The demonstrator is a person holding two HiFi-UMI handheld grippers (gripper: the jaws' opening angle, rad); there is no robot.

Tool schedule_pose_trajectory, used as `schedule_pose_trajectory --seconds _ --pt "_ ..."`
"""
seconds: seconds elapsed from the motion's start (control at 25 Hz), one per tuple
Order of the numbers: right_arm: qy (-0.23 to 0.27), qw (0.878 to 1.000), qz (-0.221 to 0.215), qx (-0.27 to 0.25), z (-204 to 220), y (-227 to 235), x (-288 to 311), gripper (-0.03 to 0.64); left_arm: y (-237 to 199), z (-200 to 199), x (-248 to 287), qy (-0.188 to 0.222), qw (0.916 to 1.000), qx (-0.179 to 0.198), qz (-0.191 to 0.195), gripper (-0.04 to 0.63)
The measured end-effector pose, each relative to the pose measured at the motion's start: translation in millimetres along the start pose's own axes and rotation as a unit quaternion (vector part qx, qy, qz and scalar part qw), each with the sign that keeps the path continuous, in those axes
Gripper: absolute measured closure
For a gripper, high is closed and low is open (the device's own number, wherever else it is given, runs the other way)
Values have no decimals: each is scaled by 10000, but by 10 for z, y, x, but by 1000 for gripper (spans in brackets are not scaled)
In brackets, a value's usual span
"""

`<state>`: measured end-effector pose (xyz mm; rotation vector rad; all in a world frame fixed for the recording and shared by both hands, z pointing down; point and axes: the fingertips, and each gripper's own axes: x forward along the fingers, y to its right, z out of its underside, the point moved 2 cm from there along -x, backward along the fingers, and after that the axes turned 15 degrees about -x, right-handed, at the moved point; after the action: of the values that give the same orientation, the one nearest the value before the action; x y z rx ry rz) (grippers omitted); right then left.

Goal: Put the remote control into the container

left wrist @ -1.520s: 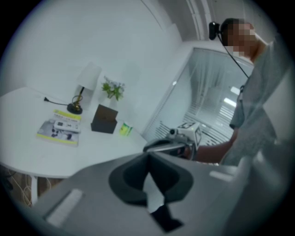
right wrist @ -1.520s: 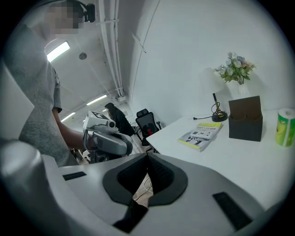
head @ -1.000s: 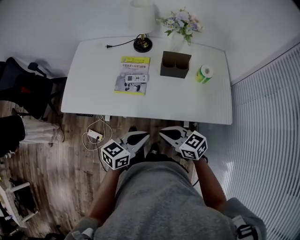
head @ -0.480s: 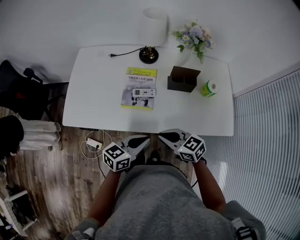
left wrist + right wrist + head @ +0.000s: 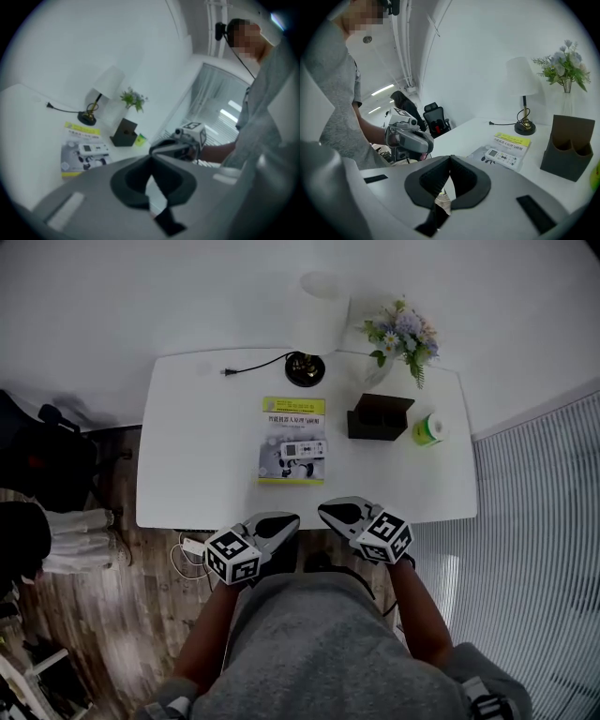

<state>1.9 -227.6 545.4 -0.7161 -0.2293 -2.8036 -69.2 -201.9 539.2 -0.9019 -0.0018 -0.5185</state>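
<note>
Remote control (image 5: 303,448) appears closer to left tool (image 5: 291,519) than before.

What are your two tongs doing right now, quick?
Left tongs: closed, holding nothing.
Right tongs: closed, holding nothing.

the print on the booklet (image 5: 292,440) and the keys of the remote control (image 5: 303,449) lying on it are too small to read in the head view, and the inside of the dark container (image 5: 380,416) lies in shadow, so its contents cannot be told. in the right gripper view the green roll (image 5: 596,174) is cut off by the right edge. the left gripper view is soft all over, and in the head view the person's hands are hidden under the left gripper (image 5: 289,519) and right gripper (image 5: 324,511).
</note>
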Motion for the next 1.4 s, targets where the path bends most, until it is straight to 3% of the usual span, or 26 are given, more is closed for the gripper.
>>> schedule_pose_trajectory --seconds 0.12,0.32,0.68,0.92,1.12,1.28,1.4 --pt "-74 9999 61 -32 -37 37 132 600 -139 -77 -70 -60 10000 22 42 600" --pt "129 9990 102 426 -91 84 199 600 -235 -204 -121 -14 9999 26 146 600" --pt "246 9984 118 492 -182 347 266 600 -366 -335 -87 160 9997 -22 174 600" --pt "51 9998 -12 210 -185 513 332 600 -419 -463 18 253 9996 0 132 600" --pt "-286 9987 -376 -171 -198 717 525 600 -418 -522 54 312 9995 -8 70 600" --pt "-1036 9887 -654 -863 -103 924 848 598 -439 -527 36 363 9993 -51 -3 600" --pt "-1331 9799 -922 -1168 -62 1007 1072 598 -431 -504 -4 426 9990 -91 -64 600"
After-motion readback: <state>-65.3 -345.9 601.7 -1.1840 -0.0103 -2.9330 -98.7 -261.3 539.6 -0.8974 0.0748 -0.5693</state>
